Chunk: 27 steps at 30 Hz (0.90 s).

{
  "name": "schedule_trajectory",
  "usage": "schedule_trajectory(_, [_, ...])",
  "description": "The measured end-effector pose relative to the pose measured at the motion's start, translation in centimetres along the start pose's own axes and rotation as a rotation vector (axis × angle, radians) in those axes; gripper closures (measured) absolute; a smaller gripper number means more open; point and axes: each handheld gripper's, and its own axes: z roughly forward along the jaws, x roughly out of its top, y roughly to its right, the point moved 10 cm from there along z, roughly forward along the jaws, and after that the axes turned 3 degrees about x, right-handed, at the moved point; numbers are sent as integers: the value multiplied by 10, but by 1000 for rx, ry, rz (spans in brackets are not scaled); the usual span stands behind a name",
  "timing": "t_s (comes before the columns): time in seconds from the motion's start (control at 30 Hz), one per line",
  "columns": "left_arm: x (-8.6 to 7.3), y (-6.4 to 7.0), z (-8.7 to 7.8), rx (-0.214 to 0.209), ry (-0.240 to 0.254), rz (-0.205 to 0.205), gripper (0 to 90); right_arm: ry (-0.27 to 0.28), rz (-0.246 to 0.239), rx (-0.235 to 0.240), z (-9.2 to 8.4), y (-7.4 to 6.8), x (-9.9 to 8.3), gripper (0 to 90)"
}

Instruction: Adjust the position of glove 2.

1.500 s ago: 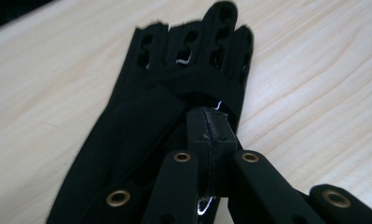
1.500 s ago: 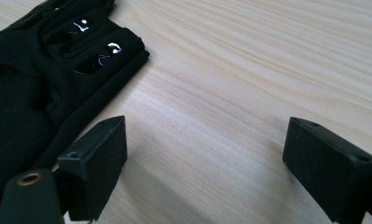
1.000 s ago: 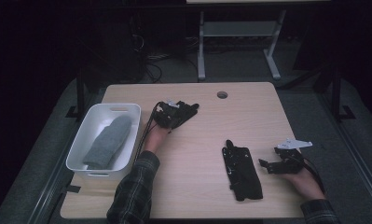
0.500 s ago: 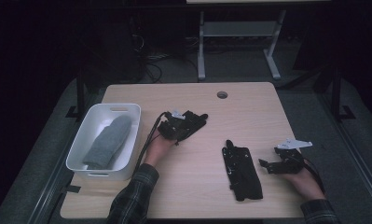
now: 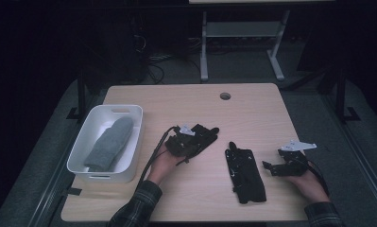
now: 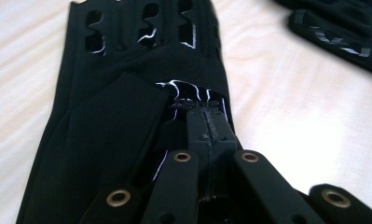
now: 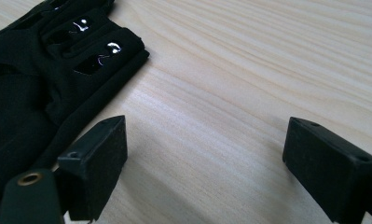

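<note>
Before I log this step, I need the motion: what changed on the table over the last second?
The left gripper, shut on a black glove, carried it from near the white bin toward the second black glove at mid-table. The right gripper stayed open beside that glove; the bin and its grey cloth did not move.

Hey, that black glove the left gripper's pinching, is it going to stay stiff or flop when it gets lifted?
Probably floppy: the black glove is thin fabric that creases where the left gripper pinches it. Likely light for its size, lying flat on the table. Unlikely to roll, though loose ends may drag.
</note>
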Motion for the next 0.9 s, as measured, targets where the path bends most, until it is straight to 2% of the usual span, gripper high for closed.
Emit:
schedule_trajectory(0.23, [-4,34,-2,-40,-16,51,895,0,0,0,0,0,0,135])
schedule_trajectory(0.33, [-6,42,-3,-57,-15,52,895,0,0,0,0,0,0,135])
schedule_trajectory(0.47, [-1,43,-7,-60,3,55,893,0,3,-2,0,0,0,135])
schedule_trajectory(0.57, [8,34,-14,-47,29,50,893,1,4,-3,0,0,0,135])
schedule_trajectory(0.63, [12,23,-17,-20,29,56,893,1,4,-3,0,0,0,135])
schedule_trajectory(0.73, [15,4,-18,10,24,37,893,2,5,-3,0,0,0,135])
schedule_trajectory(0.8, [14,-6,-16,27,20,18,893,2,5,-3,0,0,0,135])
schedule_trajectory(0.9, [5,-20,-14,52,-16,7,893,2,5,-3,0,0,0,135])
